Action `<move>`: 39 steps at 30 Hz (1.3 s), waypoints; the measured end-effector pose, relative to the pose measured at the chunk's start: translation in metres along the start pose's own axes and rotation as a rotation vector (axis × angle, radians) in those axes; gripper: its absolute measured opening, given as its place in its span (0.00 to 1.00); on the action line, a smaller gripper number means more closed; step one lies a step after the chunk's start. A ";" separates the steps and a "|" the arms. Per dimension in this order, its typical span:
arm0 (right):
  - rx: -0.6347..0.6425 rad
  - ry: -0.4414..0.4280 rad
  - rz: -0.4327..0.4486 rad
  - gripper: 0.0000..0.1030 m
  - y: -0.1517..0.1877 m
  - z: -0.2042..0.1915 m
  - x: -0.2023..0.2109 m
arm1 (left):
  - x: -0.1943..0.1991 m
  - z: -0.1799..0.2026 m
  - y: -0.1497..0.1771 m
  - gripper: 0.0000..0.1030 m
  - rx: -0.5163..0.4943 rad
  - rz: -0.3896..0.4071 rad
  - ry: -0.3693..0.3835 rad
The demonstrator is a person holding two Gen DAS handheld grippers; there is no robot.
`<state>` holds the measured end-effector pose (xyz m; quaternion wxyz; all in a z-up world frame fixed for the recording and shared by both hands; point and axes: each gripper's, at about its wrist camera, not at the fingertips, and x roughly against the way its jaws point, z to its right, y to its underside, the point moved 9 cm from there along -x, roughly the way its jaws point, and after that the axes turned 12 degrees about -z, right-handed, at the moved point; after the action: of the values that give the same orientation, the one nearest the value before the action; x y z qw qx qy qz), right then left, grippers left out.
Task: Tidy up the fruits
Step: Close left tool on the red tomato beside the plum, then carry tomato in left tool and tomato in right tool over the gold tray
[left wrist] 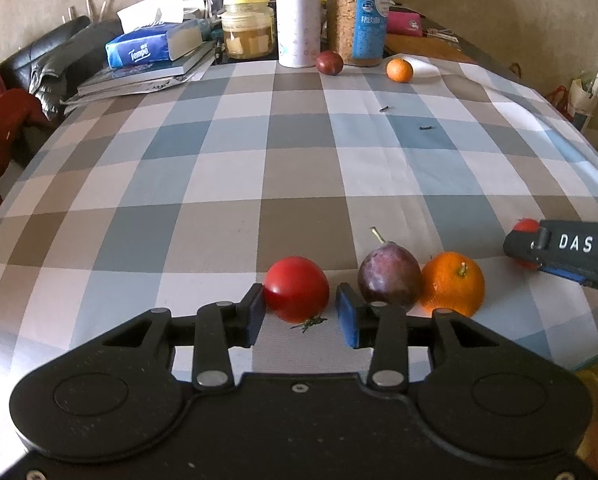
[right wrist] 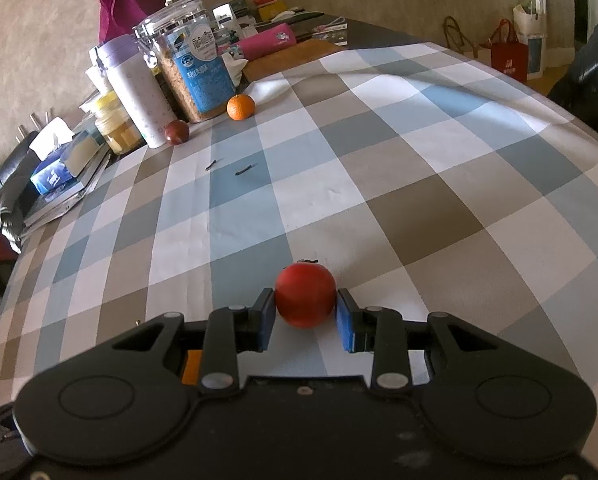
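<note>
On the checked tablecloth (left wrist: pixel 227 184), near its front edge, a red tomato (left wrist: pixel 296 288), a purple plum (left wrist: pixel 389 276) and an orange (left wrist: pixel 453 284) lie in a row. My left gripper (left wrist: pixel 299 310) is open around that tomato: the left pad touches it and the right pad stands a little clear. My right gripper (right wrist: pixel 305 310) is shut on a second red tomato (right wrist: pixel 305 300). In the left wrist view the right gripper (left wrist: pixel 559 254) shows at the right edge, with its tomato (left wrist: pixel 525 226) half hidden. Far back lie a dark red plum (left wrist: pixel 329 63) and a small orange (left wrist: pixel 399 70).
Along the table's far edge stand a white bottle (left wrist: pixel 299 20), a cereal jar (left wrist: pixel 359 20), a yellow-lidded jar (left wrist: pixel 248 26) and a tissue box on books (left wrist: pixel 151 46). Two small dark bits (left wrist: pixel 427 128) lie mid-cloth. A dark sofa (left wrist: pixel 31 68) is on the left.
</note>
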<state>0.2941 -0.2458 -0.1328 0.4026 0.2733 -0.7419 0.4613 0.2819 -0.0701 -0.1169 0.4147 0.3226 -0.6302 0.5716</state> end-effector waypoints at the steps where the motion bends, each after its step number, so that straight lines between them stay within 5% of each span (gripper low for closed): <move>1: 0.003 0.005 0.002 0.33 0.000 0.000 0.000 | 0.000 -0.001 -0.001 0.49 0.005 0.001 0.004; 25: 0.096 0.044 0.059 0.33 0.004 -0.013 0.007 | 0.000 -0.016 -0.003 0.41 0.094 0.011 0.115; 31: 0.126 0.028 0.158 0.33 0.002 -0.019 0.026 | 0.009 -0.033 -0.006 0.41 0.157 0.072 0.129; 39: 0.143 -0.037 0.180 0.33 0.002 -0.027 0.034 | 0.018 -0.033 -0.006 0.40 0.141 0.129 0.043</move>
<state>0.2843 -0.2221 -0.0980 0.3252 0.2423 -0.7360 0.5420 0.2839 -0.0371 -0.0982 0.3666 0.2974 -0.5990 0.6469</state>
